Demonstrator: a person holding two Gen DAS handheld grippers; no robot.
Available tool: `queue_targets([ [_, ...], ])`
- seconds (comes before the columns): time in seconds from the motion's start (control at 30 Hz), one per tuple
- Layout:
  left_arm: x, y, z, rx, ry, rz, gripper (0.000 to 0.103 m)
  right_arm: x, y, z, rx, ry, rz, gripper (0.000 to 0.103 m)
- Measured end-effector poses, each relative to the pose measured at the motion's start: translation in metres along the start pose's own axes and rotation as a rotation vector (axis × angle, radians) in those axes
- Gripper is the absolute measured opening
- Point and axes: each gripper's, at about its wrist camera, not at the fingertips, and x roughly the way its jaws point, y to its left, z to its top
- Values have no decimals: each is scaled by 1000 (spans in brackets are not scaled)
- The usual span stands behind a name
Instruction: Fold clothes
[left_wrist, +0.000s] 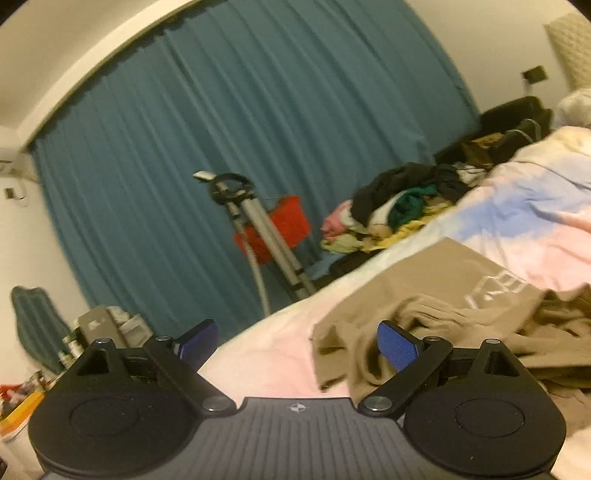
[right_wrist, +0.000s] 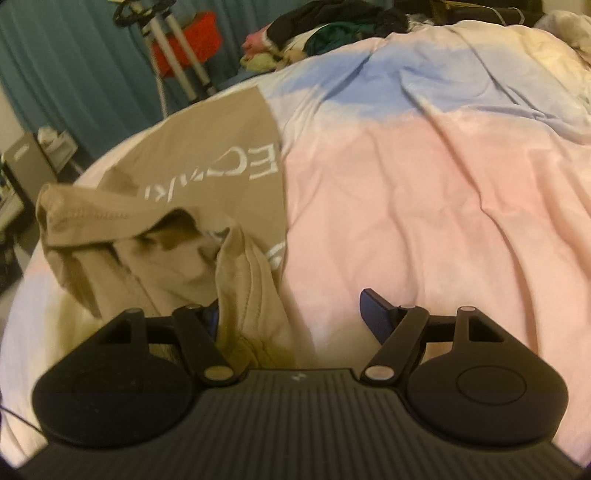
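Mid-fold on the bed (right_wrist: 424, 177), my right claw (right_wrist: 291, 314) and left claw (left_wrist: 295, 343) gape wide, empty, over the shirt (right_wrist: 207, 147); next, I judge, pinch the bunched hem at lower left.

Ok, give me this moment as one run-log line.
stage: mid-fold | tan shirt: partly folded, bunched on pink-blue duvet | left gripper: open, empty | right gripper: open, cloth draped by one finger

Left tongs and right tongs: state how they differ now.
The left tongs hang over the bed's edge, beside the tan shirt; the right tongs sit above the shirt. No cloth lies between the left pair; shirt fabric is bunched against the right pair's left finger. Both are open.
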Motion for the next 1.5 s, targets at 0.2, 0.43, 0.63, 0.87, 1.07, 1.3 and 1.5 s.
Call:
queue_targets([
  [0.2,-23,-37,-8,179,-56,-133,97,1,-7,4,49,1,11,74],
  [0.43,-1,-75,-15,268,-22,-43,97,3,-2,2,23,14,16,74],
  [0.63,34,-66,-20,254,7,145,96,5,3,-2,-16,27,9,73],
  [0.87,0,19,11,-225,-45,118,97,-3,5,0,-18,-6,7,74],
  [1.07,-32,71,14,-478,-90,49,98,-29,6,7,-19,-161,-37,74],
  [1.3,-38,103,1,-592,55,-48,100,-99,9,27,-50,-568,-97,76],
  [1.5,-47,86,-8,-481,157,-138,99,-116,8,34,-71,-618,-80,75],
])
